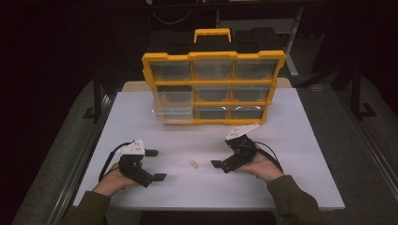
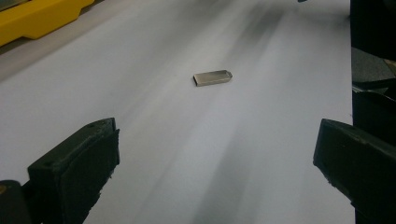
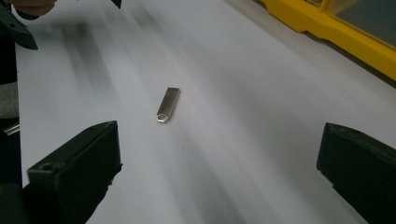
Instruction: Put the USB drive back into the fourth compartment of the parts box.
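Metal USB stick (image 1: pixel 193 163) lies flat on the white table (image 1: pixel 300 140), between the left gripper (image 1: pixel 156 164) and right gripper (image 1: pixel 224 153), both with jaws spread wide and holding nothing. Farther back stands the yellow drawer organizer (image 1: pixel 213 86). Being thin and slick, the stick could skid away if a jaw nudges it before closing.

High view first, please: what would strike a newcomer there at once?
The yellow drawer cabinet with clear drawers stands at the far side of the white table, its lower left drawer pulled out a little. Nearer, a small metal USB stick lies alone between the left tongs and the right tongs, both open.
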